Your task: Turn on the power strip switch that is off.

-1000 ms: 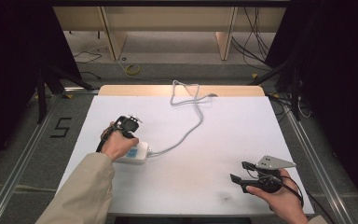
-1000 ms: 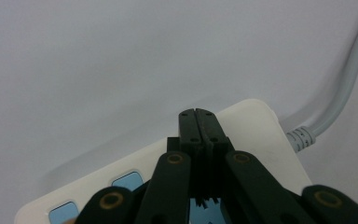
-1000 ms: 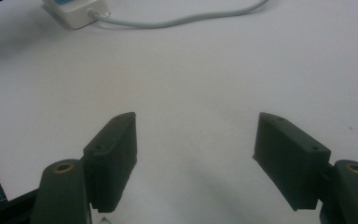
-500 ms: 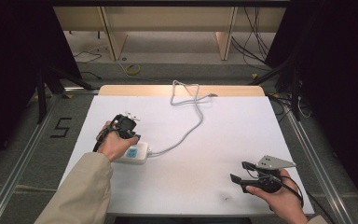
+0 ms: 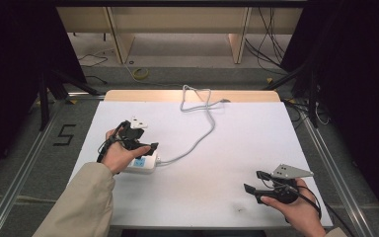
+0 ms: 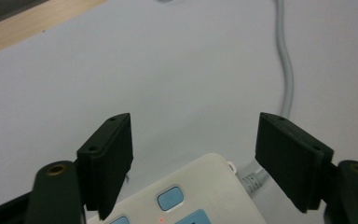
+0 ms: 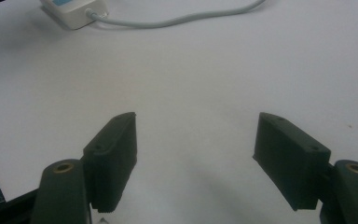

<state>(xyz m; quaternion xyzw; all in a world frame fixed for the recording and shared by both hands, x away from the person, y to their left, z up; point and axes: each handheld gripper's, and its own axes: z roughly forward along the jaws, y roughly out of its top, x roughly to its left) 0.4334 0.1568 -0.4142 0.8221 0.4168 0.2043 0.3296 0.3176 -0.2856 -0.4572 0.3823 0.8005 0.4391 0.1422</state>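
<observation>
We see the left gripper [image 5: 139, 139] at about nine o'clock on the white table [image 5: 237, 148], poised just over the white power strip [image 5: 141, 164]; its jaws have just been opening and now stand wide, with the strip's end below and between them and neither pad pressing on it. In the left gripper view the power strip [image 6: 186, 196] lies at six o'clock, with blue buttons and a small red light on its top; its grey cable [image 6: 286, 74] leaves at four o'clock and runs toward one o'clock. From above, that cable [image 5: 202, 126] winds toward twelve o'clock; the right gripper [image 5: 256, 183] sits well apart at five o'clock, its jaws spread wide over bare table and holding nothing.
</observation>
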